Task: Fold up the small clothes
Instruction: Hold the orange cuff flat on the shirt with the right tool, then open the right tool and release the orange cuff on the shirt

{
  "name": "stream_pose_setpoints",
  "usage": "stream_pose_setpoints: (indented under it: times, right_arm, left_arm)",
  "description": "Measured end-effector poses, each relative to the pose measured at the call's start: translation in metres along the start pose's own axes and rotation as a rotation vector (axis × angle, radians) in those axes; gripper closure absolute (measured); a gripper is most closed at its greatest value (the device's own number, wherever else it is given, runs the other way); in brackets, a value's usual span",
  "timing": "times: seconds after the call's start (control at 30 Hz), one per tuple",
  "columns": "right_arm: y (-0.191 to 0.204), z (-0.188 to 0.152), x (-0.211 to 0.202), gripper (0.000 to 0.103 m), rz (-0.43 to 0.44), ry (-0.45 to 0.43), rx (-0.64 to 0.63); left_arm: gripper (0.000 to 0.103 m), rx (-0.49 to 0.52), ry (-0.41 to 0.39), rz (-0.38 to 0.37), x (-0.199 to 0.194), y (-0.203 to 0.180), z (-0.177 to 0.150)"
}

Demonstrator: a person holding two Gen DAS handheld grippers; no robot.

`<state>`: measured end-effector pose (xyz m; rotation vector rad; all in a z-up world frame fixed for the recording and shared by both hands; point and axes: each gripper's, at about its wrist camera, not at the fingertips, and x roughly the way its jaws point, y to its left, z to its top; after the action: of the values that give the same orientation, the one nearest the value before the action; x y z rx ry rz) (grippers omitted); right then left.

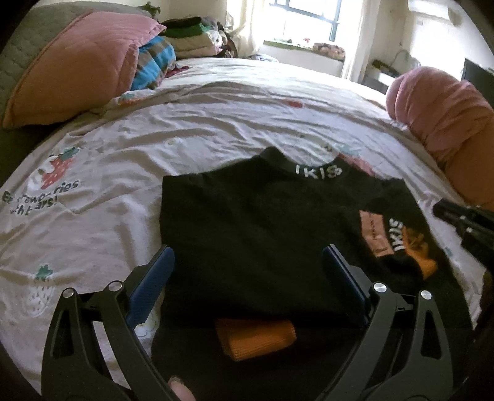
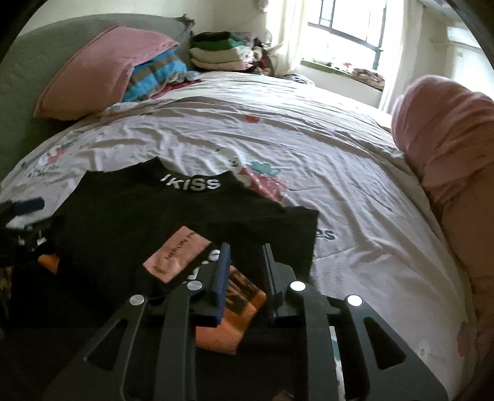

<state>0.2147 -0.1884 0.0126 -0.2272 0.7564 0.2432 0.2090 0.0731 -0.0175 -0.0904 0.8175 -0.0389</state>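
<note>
A small black top (image 1: 256, 222) with white "IKISS" lettering on its collar lies on the bed, both sleeves folded in over the body. Its orange cuffs show near me (image 1: 254, 337) and at the right (image 1: 427, 262). My left gripper (image 1: 248, 254) is open wide, its blue pads straddling the top's lower body, empty. In the right wrist view the top (image 2: 148, 216) lies at the lower left with a pink label (image 2: 176, 257). My right gripper (image 2: 245, 251) is partly open over the orange cuff (image 2: 234, 317), not gripping it. It shows at the left wrist view's right edge (image 1: 463, 220).
The bed sheet (image 1: 216, 123) is white with strawberry prints, wrinkled. A pink pillow (image 1: 80, 61) and striped blanket (image 1: 154, 61) lie at the far left, stacked folded clothes (image 1: 191, 37) behind. A rolled pink quilt (image 1: 444, 117) lies at the right. A window (image 1: 308, 18) is behind.
</note>
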Motion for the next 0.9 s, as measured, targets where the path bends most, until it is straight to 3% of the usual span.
stream_pose_setpoints:
  times: [0.07,0.17,0.23,0.33,0.63,0.8,0.9]
  right_arm:
    - [-0.005,-0.001,0.001,0.078,-0.005,0.005,0.021]
    - [-0.006,-0.005,0.006,0.077,0.015,0.030,0.046]
    - [0.002,-0.007,0.008,0.077,0.055,0.041,0.037]
    - [0.021,-0.010,0.012,0.070,0.121,0.060,0.001]
    - [0.063,-0.010,0.021,0.060,0.238,0.092,-0.027]
    - [0.056,-0.025,0.046,0.062,0.170,0.210,-0.029]
    - [0.051,-0.027,0.047,0.062,0.186,0.211,-0.006]
  left_arm:
    - [0.014,0.005,0.015,-0.003,0.003,-0.001,-0.001]
    - [0.026,0.020,0.033,-0.017,0.008,-0.005,-0.003]
    - [0.039,0.030,0.049,-0.028,0.011,-0.007,-0.004]
    - [0.047,0.046,0.088,-0.038,0.018,-0.010,-0.007]
    - [0.049,0.012,0.180,-0.059,0.031,-0.001,-0.016]
    - [0.049,0.011,0.181,-0.062,0.031,-0.001,-0.016]
    - [0.049,0.013,0.179,-0.058,0.030,-0.002,-0.016]
